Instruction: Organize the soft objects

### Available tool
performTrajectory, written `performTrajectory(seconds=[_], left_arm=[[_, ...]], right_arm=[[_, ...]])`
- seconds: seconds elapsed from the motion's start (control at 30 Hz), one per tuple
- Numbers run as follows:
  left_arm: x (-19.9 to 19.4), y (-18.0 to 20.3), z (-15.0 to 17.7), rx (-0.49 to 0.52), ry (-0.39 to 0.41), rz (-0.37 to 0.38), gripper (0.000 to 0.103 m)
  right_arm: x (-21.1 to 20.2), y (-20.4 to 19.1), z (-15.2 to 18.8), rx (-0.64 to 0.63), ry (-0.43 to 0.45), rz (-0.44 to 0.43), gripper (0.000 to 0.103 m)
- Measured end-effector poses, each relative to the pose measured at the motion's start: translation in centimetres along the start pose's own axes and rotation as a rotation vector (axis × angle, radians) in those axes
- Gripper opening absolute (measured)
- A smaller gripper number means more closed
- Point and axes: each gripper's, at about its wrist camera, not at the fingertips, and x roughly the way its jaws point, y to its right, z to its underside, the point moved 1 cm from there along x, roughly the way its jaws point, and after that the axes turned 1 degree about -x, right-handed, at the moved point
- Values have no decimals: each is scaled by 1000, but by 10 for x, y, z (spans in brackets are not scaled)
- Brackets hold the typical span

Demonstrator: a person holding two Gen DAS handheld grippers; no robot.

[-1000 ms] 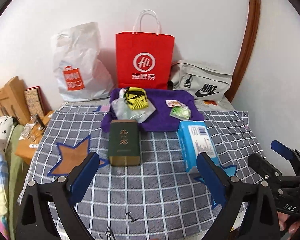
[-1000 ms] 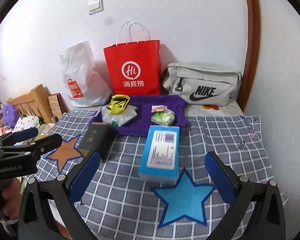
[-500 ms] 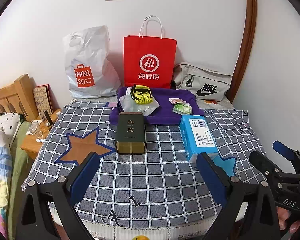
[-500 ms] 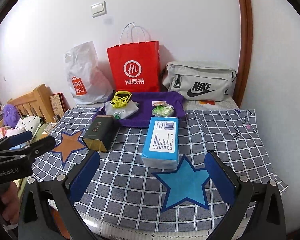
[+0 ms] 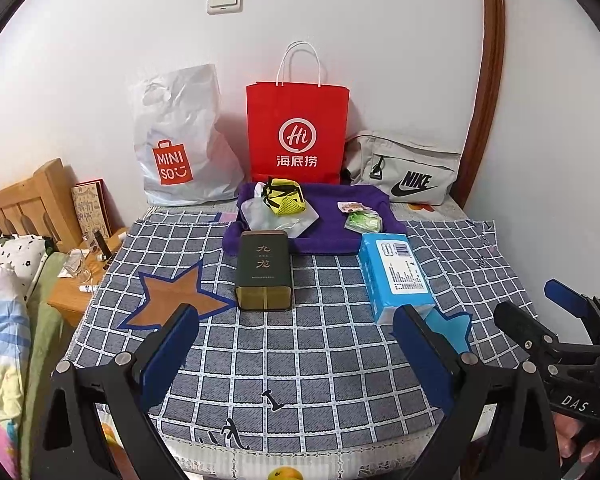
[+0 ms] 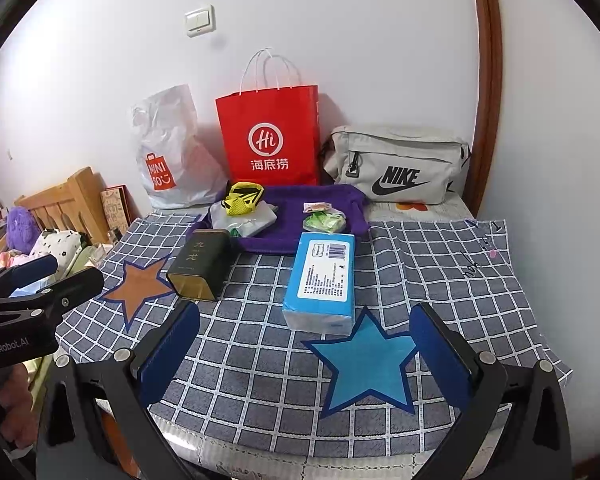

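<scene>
A blue tissue pack (image 5: 396, 272) (image 6: 324, 280) lies on the checked cloth. A dark green tin (image 5: 264, 270) (image 6: 200, 264) sits to its left. Behind them a purple cloth (image 5: 332, 216) (image 6: 292, 216) holds a yellow mesh pouch (image 5: 286, 200) (image 6: 242, 198) on clear plastic, and a green packet (image 5: 362, 220) (image 6: 324, 222). My left gripper (image 5: 296, 352) is open over the near edge of the table, holding nothing. My right gripper (image 6: 304, 354) is open too, just short of the tissue pack, over a blue star patch.
A white Miniso bag (image 5: 180, 140), a red paper bag (image 5: 298, 132) and a grey Nike bag (image 5: 408, 172) stand along the back wall. A wooden headboard (image 5: 24, 204), a nightstand with small items (image 5: 84, 276) and bedding are on the left. A wall closes the right side.
Both grippers have pulled back and risen from the table, so more of the near cloth edge shows. Nothing on the table has moved, and both grippers stay open.
</scene>
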Motion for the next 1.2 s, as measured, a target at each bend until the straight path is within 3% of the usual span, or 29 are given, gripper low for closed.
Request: performTrajectory(seconds=[1.2], left_arm=[[-3, 3, 1, 5, 1, 2, 98]], right_arm=[[-8, -5, -3, -9, 11, -5, 103]])
